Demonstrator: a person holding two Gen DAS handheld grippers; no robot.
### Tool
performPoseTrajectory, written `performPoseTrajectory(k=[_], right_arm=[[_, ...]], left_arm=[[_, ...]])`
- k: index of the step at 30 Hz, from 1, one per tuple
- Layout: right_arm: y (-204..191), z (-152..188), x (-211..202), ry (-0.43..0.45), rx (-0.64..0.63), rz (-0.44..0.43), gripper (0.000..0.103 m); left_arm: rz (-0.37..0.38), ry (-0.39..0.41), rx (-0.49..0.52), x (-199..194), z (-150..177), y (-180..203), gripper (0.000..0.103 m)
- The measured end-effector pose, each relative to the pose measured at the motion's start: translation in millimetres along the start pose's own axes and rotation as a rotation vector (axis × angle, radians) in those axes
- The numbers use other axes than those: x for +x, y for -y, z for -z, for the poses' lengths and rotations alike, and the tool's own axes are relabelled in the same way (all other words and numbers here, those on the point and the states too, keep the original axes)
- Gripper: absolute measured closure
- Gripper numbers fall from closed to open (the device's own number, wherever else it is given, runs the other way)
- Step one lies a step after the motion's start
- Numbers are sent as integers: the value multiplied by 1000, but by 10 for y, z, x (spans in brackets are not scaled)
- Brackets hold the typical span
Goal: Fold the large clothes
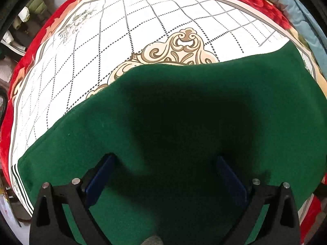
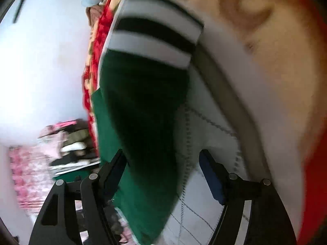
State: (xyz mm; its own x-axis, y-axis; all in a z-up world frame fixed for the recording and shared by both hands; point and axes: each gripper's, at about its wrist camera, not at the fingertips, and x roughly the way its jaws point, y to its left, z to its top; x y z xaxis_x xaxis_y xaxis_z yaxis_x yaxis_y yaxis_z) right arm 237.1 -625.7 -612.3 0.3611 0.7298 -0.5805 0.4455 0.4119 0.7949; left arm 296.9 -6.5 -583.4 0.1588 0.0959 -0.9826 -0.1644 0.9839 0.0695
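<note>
Left wrist view, garment: the green garment (image 1: 184,122) lies flat and smooth on the white patterned cloth (image 1: 143,30), which covers a red floral blanket (image 1: 30,47); its far edge runs across the middle of the view, and a striped cuff (image 1: 17,173) peeks out at the near left.
Left wrist view, claw: the left claw (image 1: 166,175) points almost straight down over the green fabric, jaws wide apart, nothing pinched between them.
Right wrist view, garment: blurred; a green sleeve (image 2: 143,112) with a black-and-white striped cuff (image 2: 155,36) stretches away across the white cloth near its edge.
Right wrist view, claw: the right claw (image 2: 163,171) stands apart, the sleeve passing between the jaws, closer to the left one; neither pad visibly presses it.
Done, as judged: body spread flat, possibly already doubled once; I cannot tell for sure.
Left, as judged: the sleeve needs folding in, then the final folds.
</note>
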Motion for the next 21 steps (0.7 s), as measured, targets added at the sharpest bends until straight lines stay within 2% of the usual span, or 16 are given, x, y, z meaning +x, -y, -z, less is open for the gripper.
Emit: performPoseTrajectory(k=[4,7,8,9,10,15,21], right_arm=[[-249,-256,357,18,-106,-82,28],[-423,-419,630,42,-123,-115,28],[-496,-446,685,46,-130,-108,41],[-539,-461,712,46,-132,-98,76],[-578,-473,729,43,-121,-102,80],[-843,-327,392,129,-105,-138,83],[-1283,-122,-209,275,-190,-56,83]], left_arm=[[4,3,13,-17,38,-64,0],[-3,8,9,-9,17,-100,0],[-8,11,2,-11,1,-107,0],[-9,12,-6,-13,-22,-116,0],[-7,9,-11,4,-46,1,0],[37,16,-7,-7,-106,193,0],[141,38,17,61,-319,739,0]])
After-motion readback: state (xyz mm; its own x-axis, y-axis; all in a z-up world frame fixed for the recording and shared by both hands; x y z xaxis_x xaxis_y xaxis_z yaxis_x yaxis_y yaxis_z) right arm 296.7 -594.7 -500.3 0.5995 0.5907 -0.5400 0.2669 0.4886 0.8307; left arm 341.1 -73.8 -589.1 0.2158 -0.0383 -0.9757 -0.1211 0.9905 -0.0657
